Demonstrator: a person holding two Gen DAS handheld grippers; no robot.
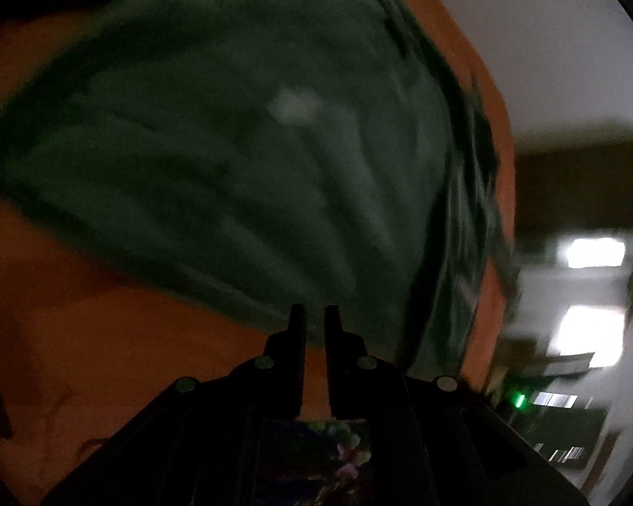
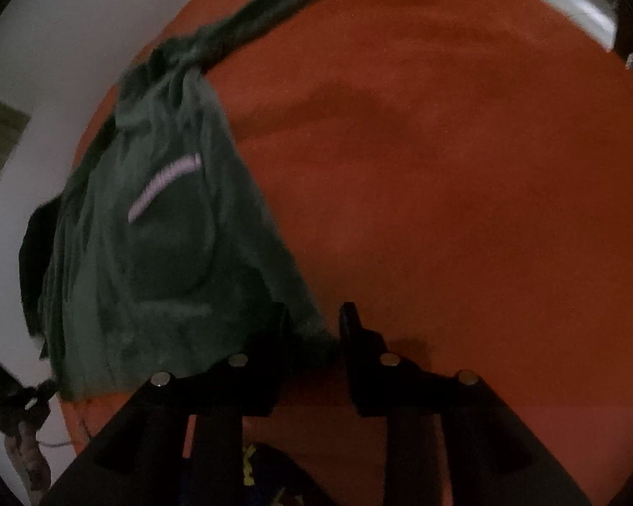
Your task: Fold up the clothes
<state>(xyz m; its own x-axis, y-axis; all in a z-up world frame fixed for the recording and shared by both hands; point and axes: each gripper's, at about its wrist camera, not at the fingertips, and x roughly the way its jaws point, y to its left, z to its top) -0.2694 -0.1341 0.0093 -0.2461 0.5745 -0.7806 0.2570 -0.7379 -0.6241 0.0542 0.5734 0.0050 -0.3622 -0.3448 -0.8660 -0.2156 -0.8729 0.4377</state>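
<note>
Left gripper [image 1: 314,316]: jaws nearly closed, a narrow gap, at the near hem of the green garment [image 1: 232,147]; whether cloth is pinched, you cannot tell. Garment lies rumpled on the orange surface [image 1: 105,358], pale tag [image 1: 293,103] showing. Right gripper [image 2: 314,316]: jaws parted, garment's near corner between them, not clamped. Likely mid-fold; next you need firm corner grips. No containers visible.

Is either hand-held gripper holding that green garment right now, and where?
Neither clearly grips it. The left hand-held gripper and right hand-held gripper show open gaps at the green garment's near edge.
</note>
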